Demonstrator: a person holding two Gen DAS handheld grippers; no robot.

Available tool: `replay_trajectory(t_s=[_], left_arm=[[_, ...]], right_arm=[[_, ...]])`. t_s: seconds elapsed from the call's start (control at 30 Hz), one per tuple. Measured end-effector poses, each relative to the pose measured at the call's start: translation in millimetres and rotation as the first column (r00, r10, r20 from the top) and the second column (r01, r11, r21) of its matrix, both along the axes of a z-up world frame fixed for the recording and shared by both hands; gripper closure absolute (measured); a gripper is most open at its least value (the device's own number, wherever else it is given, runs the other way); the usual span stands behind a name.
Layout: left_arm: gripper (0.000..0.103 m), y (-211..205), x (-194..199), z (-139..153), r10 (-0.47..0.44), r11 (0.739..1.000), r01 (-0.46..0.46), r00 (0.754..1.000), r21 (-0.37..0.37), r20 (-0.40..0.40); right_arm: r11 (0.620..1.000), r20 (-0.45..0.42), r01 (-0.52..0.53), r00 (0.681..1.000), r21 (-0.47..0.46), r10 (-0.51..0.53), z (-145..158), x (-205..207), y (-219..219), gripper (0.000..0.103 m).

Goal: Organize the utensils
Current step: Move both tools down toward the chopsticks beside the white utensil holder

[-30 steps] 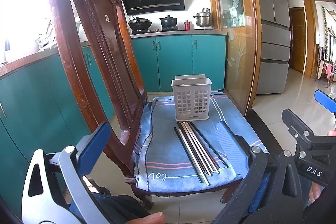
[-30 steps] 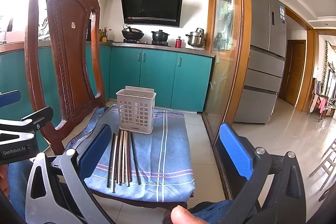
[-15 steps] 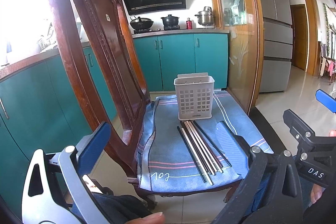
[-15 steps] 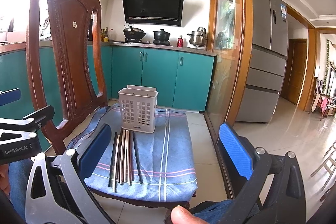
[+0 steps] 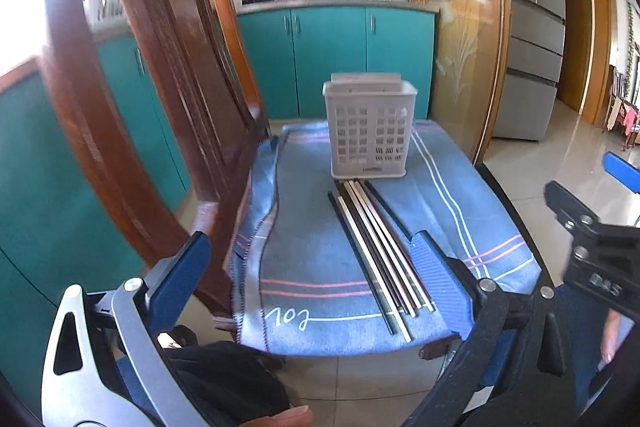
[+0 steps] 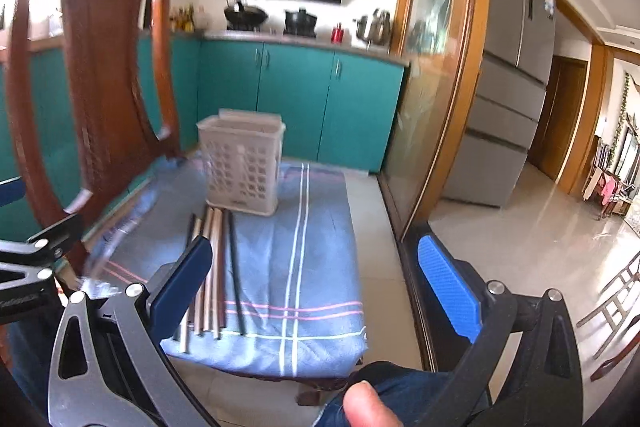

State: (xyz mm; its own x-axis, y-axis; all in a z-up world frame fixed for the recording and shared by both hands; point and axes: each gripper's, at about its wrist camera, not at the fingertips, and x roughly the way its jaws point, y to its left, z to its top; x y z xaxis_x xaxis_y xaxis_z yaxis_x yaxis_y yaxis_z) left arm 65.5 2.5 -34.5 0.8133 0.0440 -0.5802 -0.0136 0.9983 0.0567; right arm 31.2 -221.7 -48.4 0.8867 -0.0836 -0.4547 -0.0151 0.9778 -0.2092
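Several metal and dark chopsticks [image 5: 380, 251] lie side by side on a blue striped cloth [image 5: 312, 227] on a wooden chair seat, pointing at a white perforated utensil basket [image 5: 370, 131] that stands upright at the far end. My left gripper [image 5: 312, 259] is open and empty, held in front of the seat's near edge. My right gripper [image 6: 316, 275] is open and empty, above the near part of the seat; its left finger [image 6: 182, 283] overlaps the chopsticks [image 6: 212, 267]. The basket [image 6: 242, 167] shows behind them.
The tall wooden chair back [image 5: 132, 75] rises close on the left. A glass door with a wooden frame [image 6: 432, 99] stands right of the chair. Teal cabinets [image 5: 332, 59] and a stove lie behind. Tiled floor [image 6: 520, 247] spreads to the right.
Both grippers have moved forward and closer to the chair seat; chopsticks and basket look larger. Both stay open. The objects have not moved.
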Motion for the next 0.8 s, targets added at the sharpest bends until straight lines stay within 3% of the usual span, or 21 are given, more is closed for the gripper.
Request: replay_trajectory(t_s=[0.1,0.2,0.3,0.33,0.47,0.63,0.8], left_arm=[[0.003,1.5,29.0,-11.3,-0.018,1.0,0.018,0.999,-0.017,-0.031],[0.003,0.7,66.8,-27.8,-0.053,0.998,0.051,0.995,-0.031,-0.084],[0.013,2.0,105.5,-50.6,-0.065,0.998,0.064,0.986,-0.015,-0.15],[0.022,2.9,121.0,-60.7,-0.079,0.997,0.077,0.98,-0.018,-0.181],[0.04,11.6,162.1,-91.1,-0.088,0.996,0.08,0.959,-0.039,-0.269],[0.04,24.5,178.5,-118.4,-0.107,0.989,0.065,0.935,-0.134,-0.339],[0.04,13.4,185.2,-127.2,-0.147,0.984,0.099,0.917,-0.146,-0.371]], right_arm=[[1.0,-0.098,-0.016,0.995,-0.01,0.015,-18.7,47.2,1.4,0.002],[0.994,-0.255,-0.095,0.961,0.06,0.108,-44.9,102.2,5.4,0.006],[0.984,-0.385,-0.108,0.91,0.144,0.156,-74.9,160.1,9.8,0.041],[0.977,-0.434,-0.105,0.883,0.184,0.176,-86.3,181.4,11.2,0.05],[0.96,-0.539,-0.124,0.806,0.251,0.245,-117.0,239.8,24.2,0.053],[0.943,-0.592,-0.205,0.738,0.261,0.324,-140.7,271.3,50.9,0.054],[0.963,-0.612,-0.231,0.744,0.139,0.267,-144.2,264.3,65.9,0.058]])
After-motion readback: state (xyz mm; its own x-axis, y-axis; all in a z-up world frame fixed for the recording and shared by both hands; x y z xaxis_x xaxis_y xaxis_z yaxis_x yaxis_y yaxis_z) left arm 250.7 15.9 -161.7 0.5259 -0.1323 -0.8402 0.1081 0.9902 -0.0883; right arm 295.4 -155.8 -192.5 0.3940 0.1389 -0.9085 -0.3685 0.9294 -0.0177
